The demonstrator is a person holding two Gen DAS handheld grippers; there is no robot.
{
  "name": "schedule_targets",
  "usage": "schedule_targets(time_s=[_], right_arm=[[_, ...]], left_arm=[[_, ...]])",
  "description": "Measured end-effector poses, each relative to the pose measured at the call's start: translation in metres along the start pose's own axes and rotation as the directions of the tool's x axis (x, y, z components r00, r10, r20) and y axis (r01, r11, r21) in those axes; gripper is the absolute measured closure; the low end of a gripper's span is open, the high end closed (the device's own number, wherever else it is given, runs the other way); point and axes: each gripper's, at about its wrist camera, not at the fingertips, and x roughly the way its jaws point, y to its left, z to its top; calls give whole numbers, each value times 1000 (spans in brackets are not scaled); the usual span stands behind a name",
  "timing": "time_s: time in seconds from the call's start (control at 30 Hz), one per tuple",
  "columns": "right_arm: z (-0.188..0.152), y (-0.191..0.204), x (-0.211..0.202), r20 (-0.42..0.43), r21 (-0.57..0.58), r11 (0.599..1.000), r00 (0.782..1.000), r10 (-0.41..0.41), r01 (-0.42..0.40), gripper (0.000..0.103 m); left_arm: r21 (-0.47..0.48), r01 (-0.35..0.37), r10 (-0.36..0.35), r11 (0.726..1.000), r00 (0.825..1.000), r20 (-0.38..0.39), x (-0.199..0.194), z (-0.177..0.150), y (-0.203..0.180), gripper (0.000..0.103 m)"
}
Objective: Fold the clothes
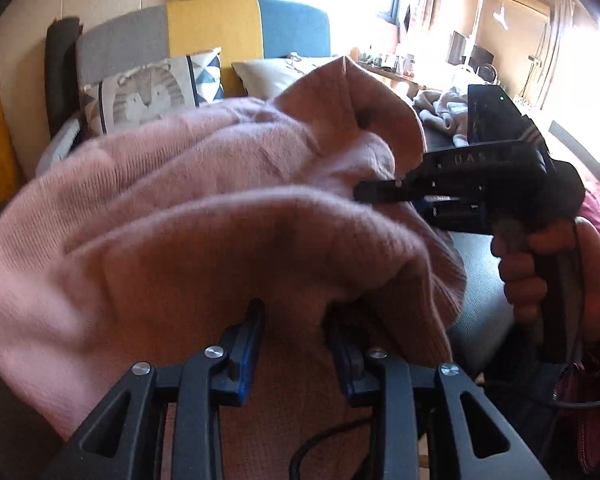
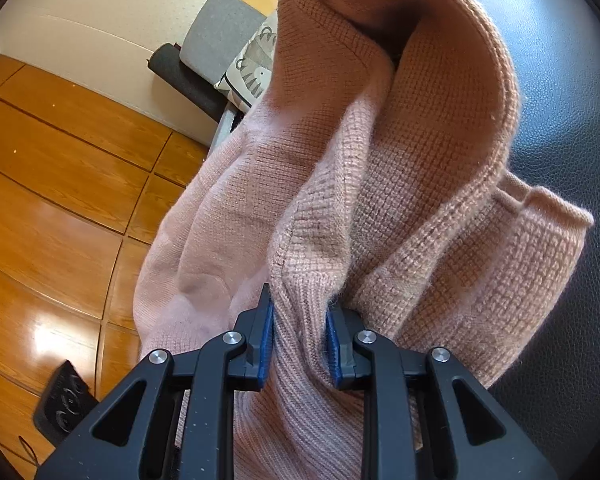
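the right gripper (image 2: 300, 320) clamps the ribbed edge of the pink sweater (image 2: 380, 168), held up over the dark bed (image 2: 560, 80). the left gripper (image 1: 296, 328) stands narrowly parted with sweater knit between its blue pads, not clearly pinched.

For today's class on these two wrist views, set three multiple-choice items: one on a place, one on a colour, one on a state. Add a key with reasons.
1. Where is the lion cushion?
A. on the wooden floor
B. propped in front of the grey, yellow and blue backrest
C. hung at the window

2. What colour is the sweater?
A. pink
B. green
C. white

3. How does the right claw stand?
A. wide open and empty
B. closed on the sweater's ribbed knit
C. closed on a cup

Key:
1 B, the cushion stands before the backrest, behind the sweater.
2 A, pink knit fills both views.
3 B, its blue pads pinch bunched ribbing.
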Motion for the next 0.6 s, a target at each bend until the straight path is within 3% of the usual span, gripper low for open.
schedule_targets(time_s=[0.13, 0.2, 0.27, 0.33, 0.43, 0.6], right_arm=[[0, 1, 0, 2, 0, 1000, 1000, -2, 2, 78], [-1, 1, 0, 3, -3, 1000, 1000, -1, 1, 78], [-1, 1, -1, 3, -5, 1000, 1000, 0, 0, 78], [-1, 2, -1, 1, -12, 1000, 1000, 0, 0, 78], [-1, 7, 0, -7, -34, 999, 1000, 4, -4, 66], [2, 44, -9, 47, -266, 952, 988, -146, 153, 56]], left_arm=[[111, -147, 152, 983, 988, -36, 21, 8, -16, 69], [121, -155, 160, 980, 986, -38, 28, 7, -19, 70], [80, -146, 147, 986, 989, -9, 23, 5, -14, 87], [28, -122, 122, 992, 993, 4, 16, 4, -5, 97], [-24, -123, 125, 992, 990, 62, -2, 6, 4, 98], [-84, -150, 164, 985, 968, 190, -41, 11, 20, 98]])
